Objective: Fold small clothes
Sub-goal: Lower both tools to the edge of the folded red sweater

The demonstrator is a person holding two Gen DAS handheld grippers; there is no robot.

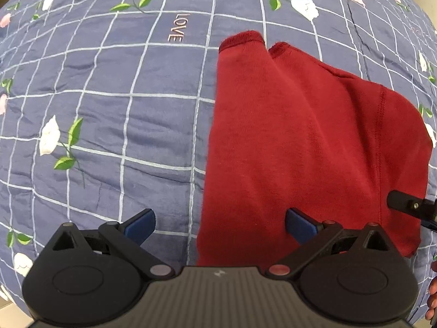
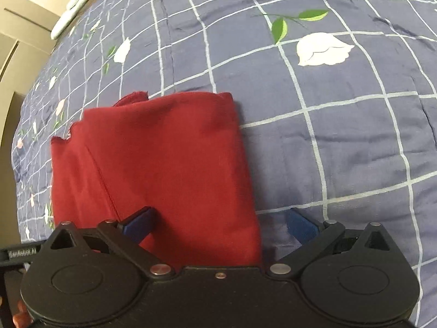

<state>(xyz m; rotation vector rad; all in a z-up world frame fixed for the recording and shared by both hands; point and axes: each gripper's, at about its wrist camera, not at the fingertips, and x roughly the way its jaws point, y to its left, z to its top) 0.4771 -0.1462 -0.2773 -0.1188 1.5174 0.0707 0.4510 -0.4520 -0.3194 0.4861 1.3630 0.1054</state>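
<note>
Tongs: left (image 1: pixel 220 225) and right (image 2: pixel 220 225) both hovering wide, empty | garment (image 1: pixel 300 136) lying part-folded on bed (image 1: pixel 109 109) | final fold seemingly pending

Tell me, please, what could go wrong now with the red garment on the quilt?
1. Both grippers, left and right, are open and straddle opposite side edges of the folded red garment. If they close on the top layer only, the fold may come apart.
2. The two cuffs lie loose at the far end and may slide out of line.
3. The quilt is soft, so a finger could pinch it together with the garment.
</note>
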